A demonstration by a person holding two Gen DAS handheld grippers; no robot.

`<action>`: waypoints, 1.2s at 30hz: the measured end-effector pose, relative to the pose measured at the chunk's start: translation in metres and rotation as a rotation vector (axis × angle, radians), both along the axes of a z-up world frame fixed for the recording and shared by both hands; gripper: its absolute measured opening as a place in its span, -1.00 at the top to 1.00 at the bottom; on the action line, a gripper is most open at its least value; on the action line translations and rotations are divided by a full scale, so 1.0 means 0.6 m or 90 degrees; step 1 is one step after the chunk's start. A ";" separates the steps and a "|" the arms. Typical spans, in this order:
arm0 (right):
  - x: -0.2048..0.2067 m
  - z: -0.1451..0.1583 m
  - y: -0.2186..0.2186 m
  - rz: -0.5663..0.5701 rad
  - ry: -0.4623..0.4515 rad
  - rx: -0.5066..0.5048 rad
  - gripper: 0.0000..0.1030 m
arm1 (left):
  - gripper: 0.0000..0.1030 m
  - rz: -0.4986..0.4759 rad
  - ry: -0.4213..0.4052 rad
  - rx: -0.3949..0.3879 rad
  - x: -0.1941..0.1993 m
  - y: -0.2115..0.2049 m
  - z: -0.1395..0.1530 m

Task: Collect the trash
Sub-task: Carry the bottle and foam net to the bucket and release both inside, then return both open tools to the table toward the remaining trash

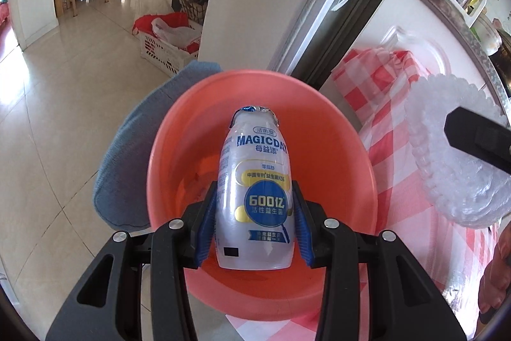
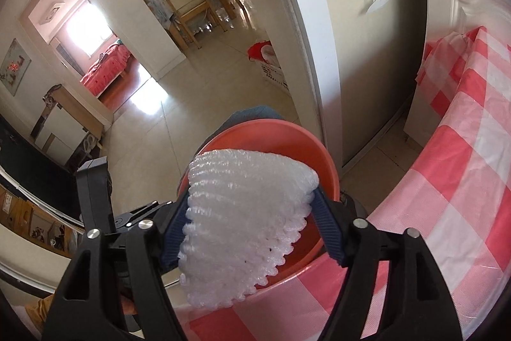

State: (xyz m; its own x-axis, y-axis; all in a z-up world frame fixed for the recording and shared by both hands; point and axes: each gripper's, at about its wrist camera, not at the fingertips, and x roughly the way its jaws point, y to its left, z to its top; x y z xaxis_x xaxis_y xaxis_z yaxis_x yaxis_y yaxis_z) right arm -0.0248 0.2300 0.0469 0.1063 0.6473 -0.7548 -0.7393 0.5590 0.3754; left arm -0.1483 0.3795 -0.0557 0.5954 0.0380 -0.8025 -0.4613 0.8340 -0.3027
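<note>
In the left wrist view my left gripper [image 1: 254,186] is shut on a clear plastic bottle [image 1: 255,162] with a blue "MAGICDAY" label and a torn foil lid. It holds the bottle over the inside of a coral-orange basin [image 1: 335,149]. At the right edge a white foam net [image 1: 453,155] hangs beside a black finger [image 1: 472,136] of the right gripper. In the right wrist view my right gripper [image 2: 250,197] has the foam net [image 2: 242,222] between its blue pads, touching both. The net hangs over the near rim of the basin [image 2: 287,136].
The basin rests on a blue-grey cushion [image 1: 134,155] next to a table with a red-and-white checked cloth [image 2: 463,165]. A white wall corner [image 1: 249,5] stands just behind. A white crate with a red bag [image 1: 166,43] sits on the tiled floor.
</note>
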 end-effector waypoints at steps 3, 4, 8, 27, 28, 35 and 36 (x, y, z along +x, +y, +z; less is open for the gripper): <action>-0.003 -0.007 0.008 -0.004 -0.011 -0.018 -0.72 | -0.32 0.007 0.003 -0.012 0.002 0.001 -0.011; -0.003 -0.009 0.009 -0.006 -0.011 -0.018 -0.72 | -0.38 0.006 -0.002 -0.015 0.001 0.000 -0.012; -0.005 -0.008 -0.002 -0.021 -0.021 0.002 -0.73 | -0.60 -0.004 -0.010 -0.005 -0.004 -0.003 -0.003; -0.019 0.057 -0.175 -0.104 -0.152 0.185 -0.93 | -0.80 0.068 -0.184 -0.031 -0.071 0.006 0.083; -0.022 0.064 -0.189 -0.105 -0.173 0.199 -0.93 | -0.80 0.062 -0.179 -0.027 -0.068 0.000 0.087; -0.022 0.083 -0.265 -0.148 -0.243 0.230 -0.93 | -0.80 0.004 -0.150 0.022 -0.033 -0.066 0.122; -0.022 0.085 -0.274 -0.154 -0.242 0.233 -0.93 | -0.80 -0.005 -0.145 0.029 -0.031 -0.075 0.125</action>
